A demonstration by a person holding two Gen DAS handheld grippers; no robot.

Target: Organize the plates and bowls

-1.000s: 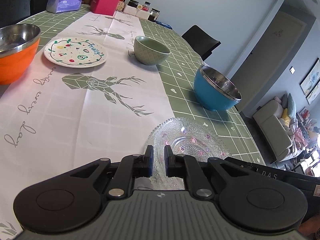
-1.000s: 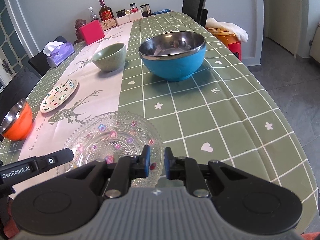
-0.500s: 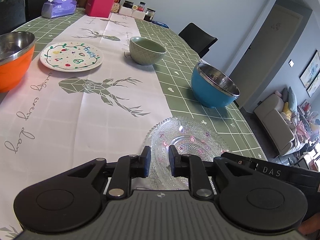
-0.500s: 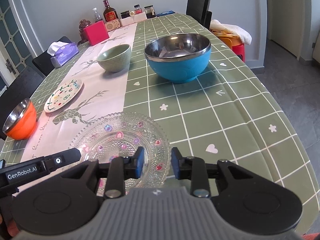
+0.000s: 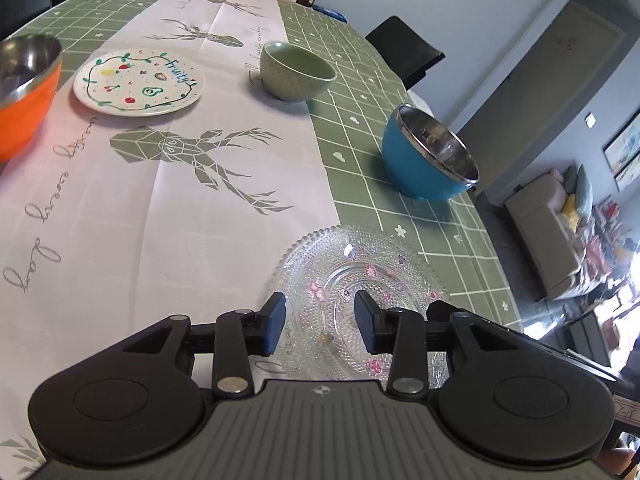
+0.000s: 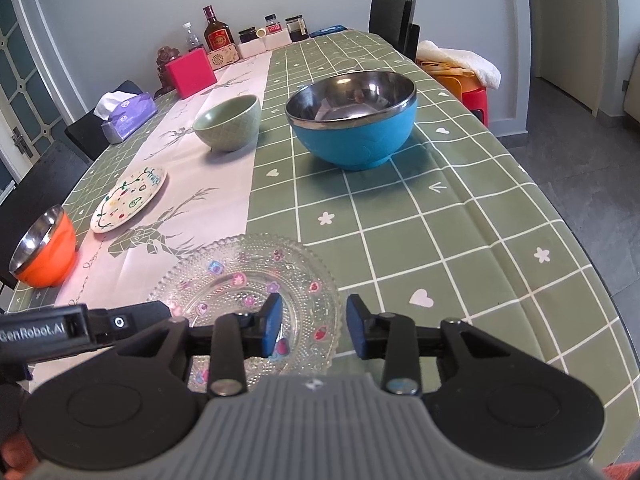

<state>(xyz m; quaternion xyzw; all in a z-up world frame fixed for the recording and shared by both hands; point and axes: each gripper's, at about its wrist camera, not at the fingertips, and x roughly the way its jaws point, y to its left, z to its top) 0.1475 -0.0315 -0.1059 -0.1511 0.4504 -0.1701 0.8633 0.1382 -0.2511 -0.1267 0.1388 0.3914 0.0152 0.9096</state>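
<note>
A clear glass plate (image 5: 360,276) (image 6: 256,276) with small pink decals lies at the near table edge. My left gripper (image 5: 320,326) is open and empty, just above the plate's near side. My right gripper (image 6: 314,328) is open and empty, over the plate's near right rim. Farther off stand a blue steel-lined bowl (image 5: 428,156) (image 6: 352,120), a green ceramic bowl (image 5: 296,70) (image 6: 228,126), a white fruit-print plate (image 5: 138,82) (image 6: 128,198) and an orange steel-lined bowl (image 5: 24,88) (image 6: 44,254).
The table has a green checked cloth (image 6: 440,220) with a white deer runner (image 5: 140,200). At the far end are a pink box (image 6: 191,73), a tissue pack (image 6: 126,114), bottles and jars (image 6: 218,34). Black chairs (image 6: 394,14) stand around; a sofa (image 5: 548,236) lies beyond.
Both grippers have opened from nearly shut to clearly open. Both views have shifted slightly over the glass plate, which has stayed on the table.
</note>
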